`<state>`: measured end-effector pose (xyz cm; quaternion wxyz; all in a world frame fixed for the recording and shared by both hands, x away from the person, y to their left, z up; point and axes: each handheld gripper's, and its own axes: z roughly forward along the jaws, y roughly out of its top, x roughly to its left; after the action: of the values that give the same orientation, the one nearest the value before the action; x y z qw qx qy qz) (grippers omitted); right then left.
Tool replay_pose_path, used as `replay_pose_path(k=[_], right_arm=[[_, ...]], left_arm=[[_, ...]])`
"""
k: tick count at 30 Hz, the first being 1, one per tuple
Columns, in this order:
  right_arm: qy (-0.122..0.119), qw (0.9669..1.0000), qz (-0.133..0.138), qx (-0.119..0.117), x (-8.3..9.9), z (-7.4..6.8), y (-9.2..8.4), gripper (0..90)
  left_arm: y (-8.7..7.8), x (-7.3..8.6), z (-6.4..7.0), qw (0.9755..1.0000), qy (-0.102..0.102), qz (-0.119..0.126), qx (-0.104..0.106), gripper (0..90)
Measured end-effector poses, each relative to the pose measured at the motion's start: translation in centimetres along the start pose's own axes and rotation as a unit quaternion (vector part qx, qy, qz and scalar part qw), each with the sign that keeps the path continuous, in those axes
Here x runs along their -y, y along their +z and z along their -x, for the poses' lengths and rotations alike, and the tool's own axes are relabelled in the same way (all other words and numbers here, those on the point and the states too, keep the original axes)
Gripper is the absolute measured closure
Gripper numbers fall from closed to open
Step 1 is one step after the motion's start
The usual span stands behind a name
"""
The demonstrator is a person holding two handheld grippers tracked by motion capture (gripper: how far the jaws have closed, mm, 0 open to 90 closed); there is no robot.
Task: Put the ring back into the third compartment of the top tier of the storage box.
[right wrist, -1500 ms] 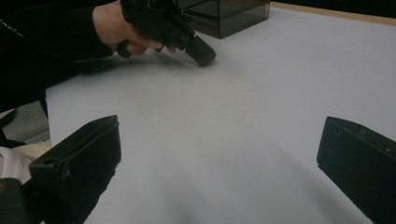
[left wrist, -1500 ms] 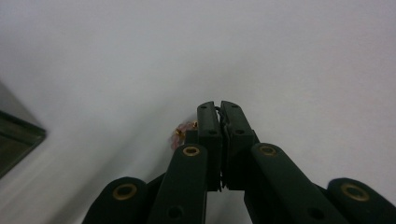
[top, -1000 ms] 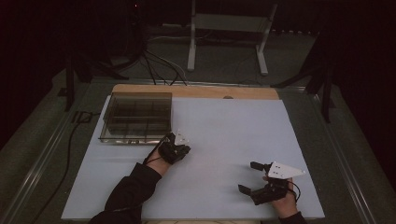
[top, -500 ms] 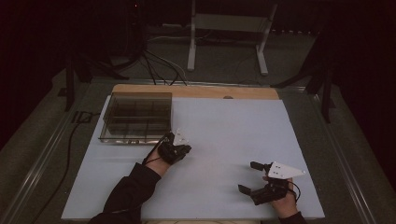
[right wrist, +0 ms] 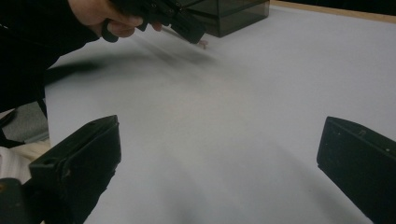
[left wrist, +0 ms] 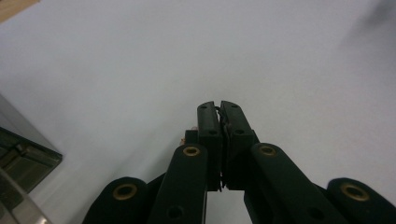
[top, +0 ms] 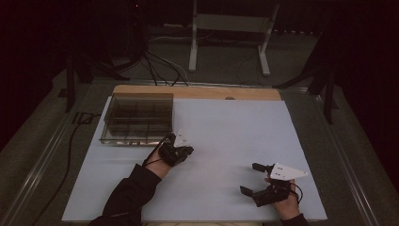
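Evidently the left gripper (top: 181, 151) sits just off the near right corner of the smoky clear plastic compartment box (top: 137, 117), its black jaws pressed together; a thin sliver of something may be pinched between the pads, though it is too small to make out. That spot suits work at the box. Its dividers show, but any contents are too dim to tell. Well apart, the right gripper (top: 251, 179) rests over the pale grey table mat (top: 235, 132), jaws spread wide, holding nothing, seemingly waiting.
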<state>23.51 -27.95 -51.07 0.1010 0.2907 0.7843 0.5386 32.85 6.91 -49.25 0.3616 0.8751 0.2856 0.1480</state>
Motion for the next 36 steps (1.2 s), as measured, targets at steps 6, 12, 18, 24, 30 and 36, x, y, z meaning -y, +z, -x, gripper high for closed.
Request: replay_pose_path(k=[6,12,18,24,30,36], right_arm=[[-0.001,1.0000,0.001,0.000,0.0,0.0,0.0,0.0],[0.000,1.0000,0.002,-0.001,0.0,0.0,0.0,0.0],[-0.001,1.0000,0.002,-0.002,-0.1,0.0,0.0,0.0],[-0.003,1.0000,0.003,-0.001,0.0,-0.1,0.0,0.0],[-0.003,1.0000,0.002,-0.002,0.0,-0.1,0.0,0.0],[-0.004,1.0000,0.000,-0.004,-0.1,-0.2,0.2,0.0]], left_arm=[[-0.3,-0.1,0.1,1.0000,0.004,0.003,0.001,89.9],[-0.6,-0.3,0.3,0.9999,0.002,0.008,0.007,89.8],[-0.9,-0.6,0.6,0.9999,0.009,0.011,0.009,89.8],[-1.2,-0.8,0.6,0.9998,0.009,0.016,0.012,89.8],[-1.8,-1.0,0.4,0.9996,0.007,0.023,0.012,89.8],[-2.0,-1.1,0.5,0.9995,0.010,0.026,0.011,89.8]])
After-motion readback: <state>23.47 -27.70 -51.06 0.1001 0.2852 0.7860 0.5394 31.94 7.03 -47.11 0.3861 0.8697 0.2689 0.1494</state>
